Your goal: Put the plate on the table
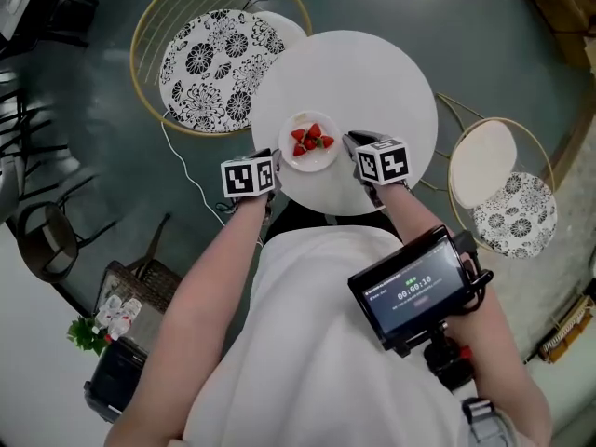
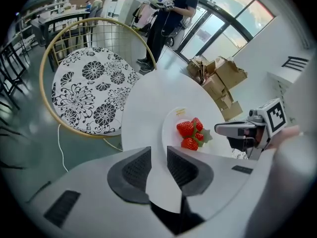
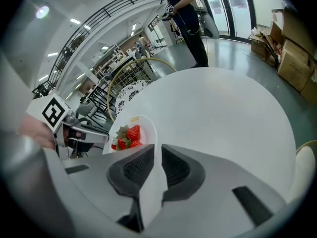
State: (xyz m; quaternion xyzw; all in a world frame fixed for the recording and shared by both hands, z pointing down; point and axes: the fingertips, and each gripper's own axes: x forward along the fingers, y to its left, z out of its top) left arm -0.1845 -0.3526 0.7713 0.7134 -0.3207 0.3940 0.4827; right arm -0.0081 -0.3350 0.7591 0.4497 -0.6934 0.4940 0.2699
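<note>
the left gripper [image 2: 157,168] has its jaws closed on one rim of the plate [image 2: 171,133], and the right gripper [image 3: 156,163] pinches the opposite rim likewise. the plate, carrying strawberries [image 1: 311,141], is held between them over the near part of the round white worktop [image 1: 372,77]; whether its base touches i cannot tell. to set it well, lower both sides level and together, and part the jaws only once the base rests flat, in from the edge.
</note>
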